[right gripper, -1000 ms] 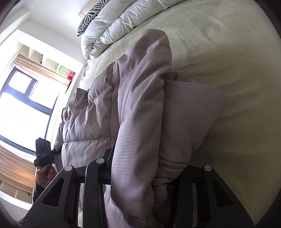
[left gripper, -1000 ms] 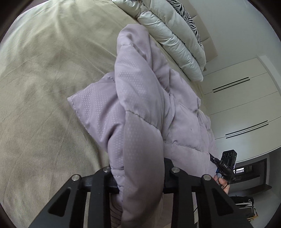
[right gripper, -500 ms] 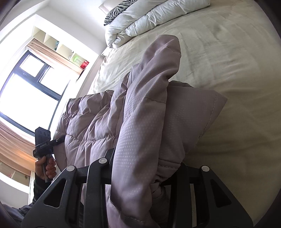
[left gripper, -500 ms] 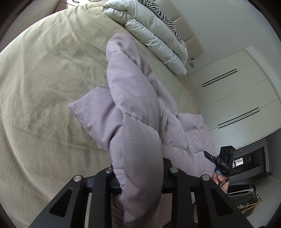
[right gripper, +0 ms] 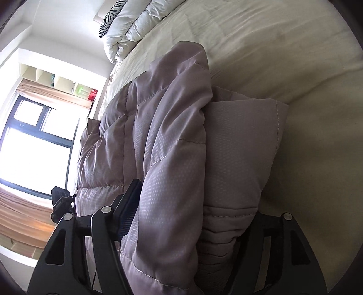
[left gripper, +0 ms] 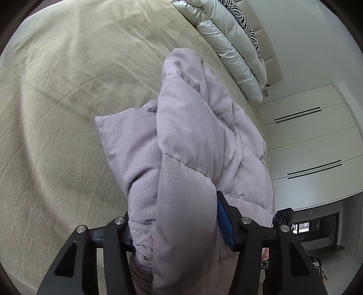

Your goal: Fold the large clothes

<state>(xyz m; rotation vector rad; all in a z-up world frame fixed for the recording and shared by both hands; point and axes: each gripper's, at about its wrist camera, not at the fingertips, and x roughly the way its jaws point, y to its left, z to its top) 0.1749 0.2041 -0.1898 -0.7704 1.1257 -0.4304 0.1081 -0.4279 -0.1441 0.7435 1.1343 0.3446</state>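
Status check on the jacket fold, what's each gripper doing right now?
Left gripper and right gripper: jaws just opened, puffy jacket between them, pads off it. Jacket bunched on the bed. Nothing in the way.

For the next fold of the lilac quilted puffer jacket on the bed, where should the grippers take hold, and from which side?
Probably the lilac quilted puffer jacket is best pinched at its two bunched ends, from the near bed edge. The padding there rolls into thick ridges that fill the left gripper and right gripper. Both jaws have just been opening, fabric between them.

One lilac puffer jacket (left gripper: 192, 140), one bed (left gripper: 68, 90), one white duvet (left gripper: 236, 45), one zebra pillow (left gripper: 247, 20).
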